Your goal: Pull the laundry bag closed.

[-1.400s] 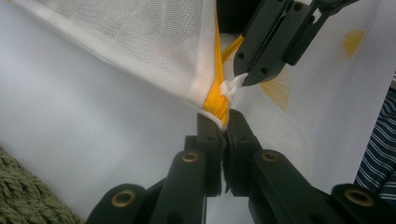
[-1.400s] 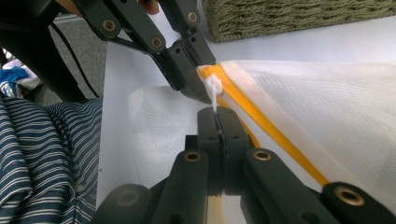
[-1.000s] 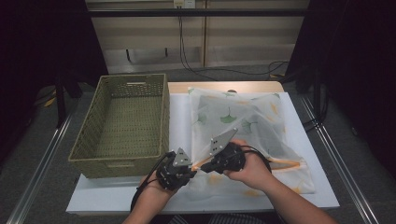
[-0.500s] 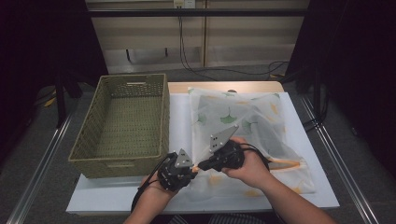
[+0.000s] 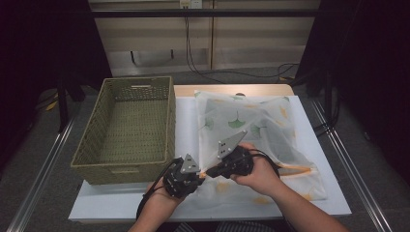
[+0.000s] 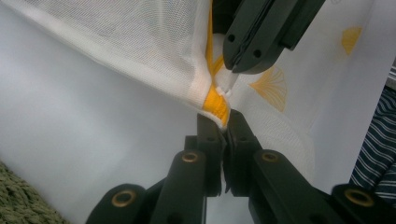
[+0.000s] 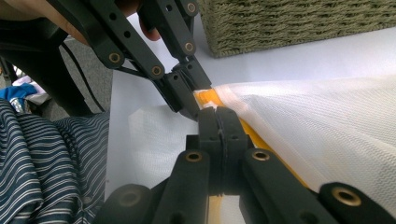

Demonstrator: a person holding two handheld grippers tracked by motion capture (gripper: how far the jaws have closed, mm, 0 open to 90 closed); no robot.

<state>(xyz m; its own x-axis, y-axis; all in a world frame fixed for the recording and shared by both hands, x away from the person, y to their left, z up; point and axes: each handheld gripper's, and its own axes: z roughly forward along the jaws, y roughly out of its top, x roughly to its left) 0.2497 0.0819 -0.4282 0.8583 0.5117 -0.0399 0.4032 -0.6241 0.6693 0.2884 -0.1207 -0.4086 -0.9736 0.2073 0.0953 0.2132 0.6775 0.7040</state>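
A white mesh bag (image 5: pixel 251 125) printed with green and orange leaves lies on the white table top (image 5: pixel 121 205). Its orange zipper (image 6: pixel 215 101) runs along the near edge to the front left corner. My left gripper (image 5: pixel 198 176) is shut on that orange zipper end, with its jaws (image 6: pixel 223 122) pinching it from below. My right gripper (image 5: pixel 209 172) meets it tip to tip and is shut on the same zipper strip (image 7: pixel 208 97), right beside the left gripper's jaws (image 7: pixel 189 100). The corner of the bag (image 7: pixel 327 130) is lifted slightly between them.
An empty woven green basket (image 5: pixel 104 164) stands on the left of the table, close to the left gripper. The person's striped clothing (image 7: pixel 46 163) is at the table's near edge. Cables run across the floor behind the table.
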